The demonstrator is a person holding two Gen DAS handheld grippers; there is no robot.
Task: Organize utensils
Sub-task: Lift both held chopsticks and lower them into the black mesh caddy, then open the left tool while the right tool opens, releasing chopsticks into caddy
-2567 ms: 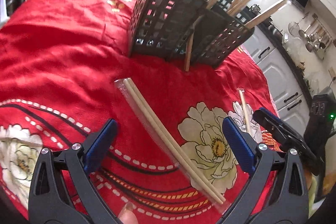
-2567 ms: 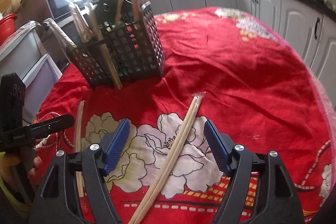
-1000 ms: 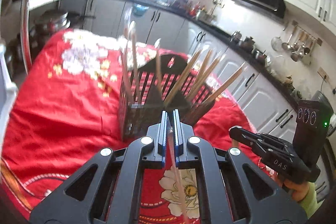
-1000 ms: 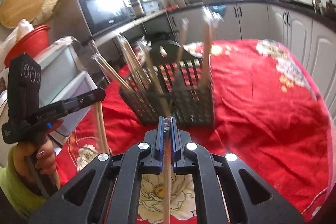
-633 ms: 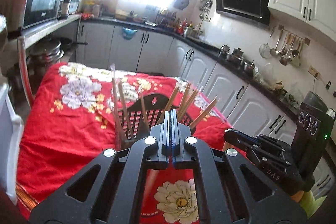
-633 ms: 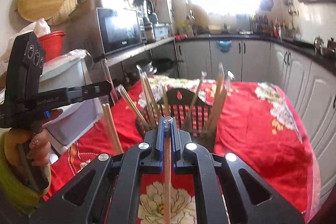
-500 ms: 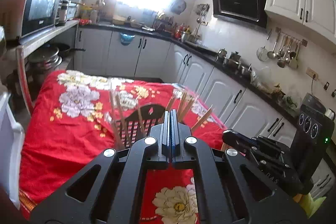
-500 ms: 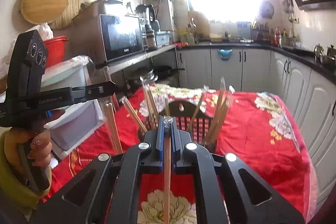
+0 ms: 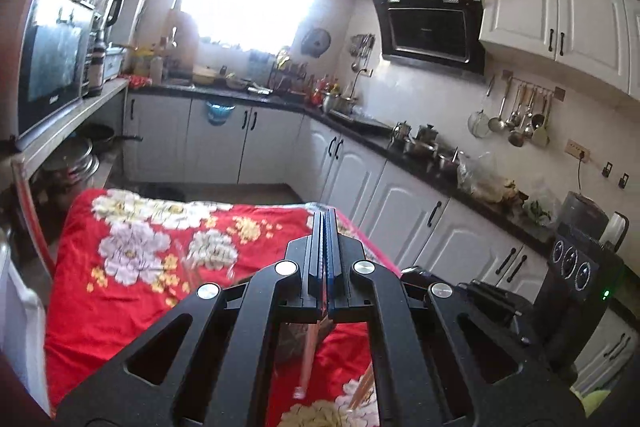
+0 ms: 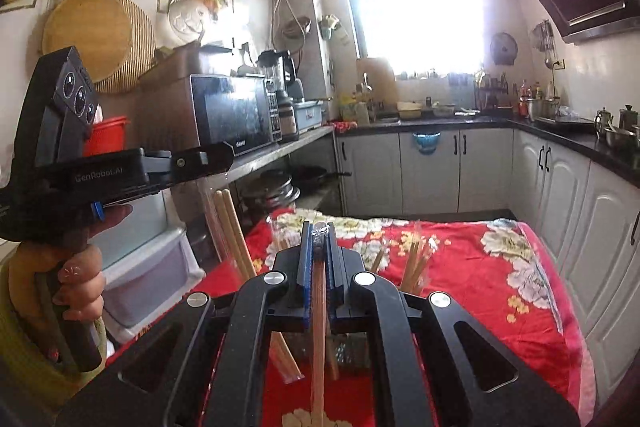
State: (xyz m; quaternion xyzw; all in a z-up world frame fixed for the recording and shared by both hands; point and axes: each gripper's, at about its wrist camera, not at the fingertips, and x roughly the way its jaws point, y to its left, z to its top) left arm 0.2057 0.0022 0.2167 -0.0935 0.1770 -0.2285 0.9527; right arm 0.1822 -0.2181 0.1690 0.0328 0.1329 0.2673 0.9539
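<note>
Your left gripper [image 10: 224, 157], marked "GenRobot.AI", sits at nine o'clock, clenched on wrapped chopsticks [image 10: 234, 231]; your right gripper [image 10: 318, 231] grasps another chopstick pair [image 10: 318, 327] above the red floral tablecloth [image 10: 480, 267].

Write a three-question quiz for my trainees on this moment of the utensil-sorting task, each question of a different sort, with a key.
1. True or false: the left gripper has its jaws wide open.
2. Multiple choice: what does the right gripper hold? A) a metal spoon B) wrapped chopsticks C) nothing
3. Fill in: the tablecloth on the table is mainly ___ with a flower print.

Key
1. False: the jaws are closed on a wrapped pair of chopsticks, seen hanging below them.
2. B
3. red
</note>
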